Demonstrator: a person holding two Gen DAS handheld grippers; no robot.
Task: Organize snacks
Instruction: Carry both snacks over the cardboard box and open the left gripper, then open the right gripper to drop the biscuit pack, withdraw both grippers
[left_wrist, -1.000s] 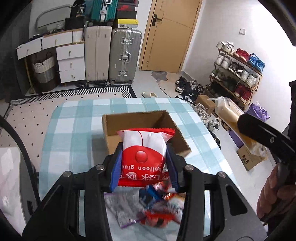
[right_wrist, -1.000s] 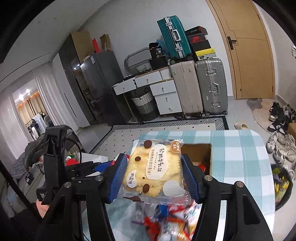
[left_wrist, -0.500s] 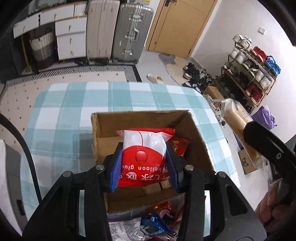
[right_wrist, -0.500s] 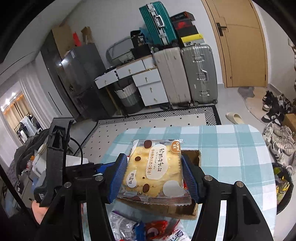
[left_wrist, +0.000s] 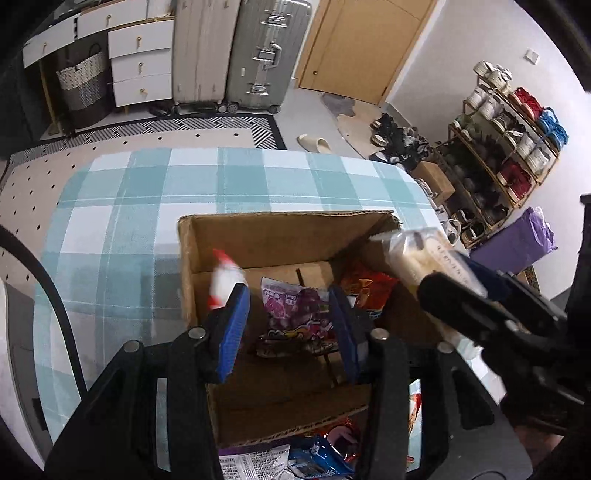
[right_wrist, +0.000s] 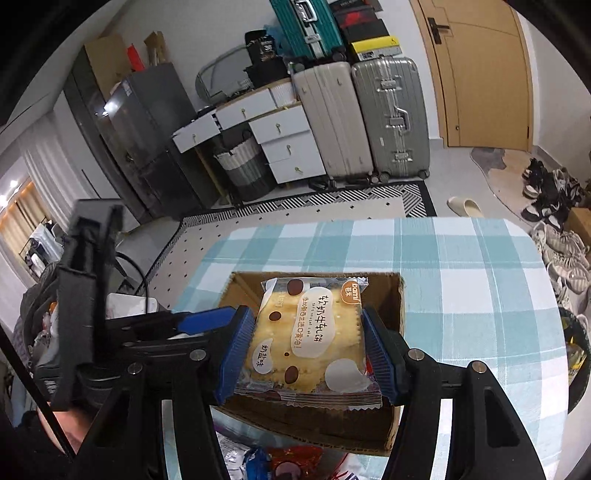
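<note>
Left claw (left_wrist: 288, 325): just opened, released red-white packet (left_wrist: 223, 280), blurred at cardboard box (left_wrist: 280, 236) wall | right claw (right_wrist: 308, 354): gripped cracker pack (right_wrist: 312, 332) over box | loose snacks (left_wrist: 314, 461) on counter (left_wrist: 122, 229).

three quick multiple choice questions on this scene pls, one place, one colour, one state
1. Where is the biscuit packet?
A. flat on the tablecloth
B. between the fingers of the right gripper, over the cardboard box
C. on the floor

2. What colour are the pads of the left gripper?
A. red
B. green
C. blue

3. What state is the left gripper in?
A. open, nothing between its fingers
B. shut on a packet
C. shut on the box wall

Answers:
1 B, the fingers press the packet's sides above the box.
2 C, both pads show blue.
3 A, its jaws have just been opening, and the blurred red-and-white packet is outside the gap.
</note>
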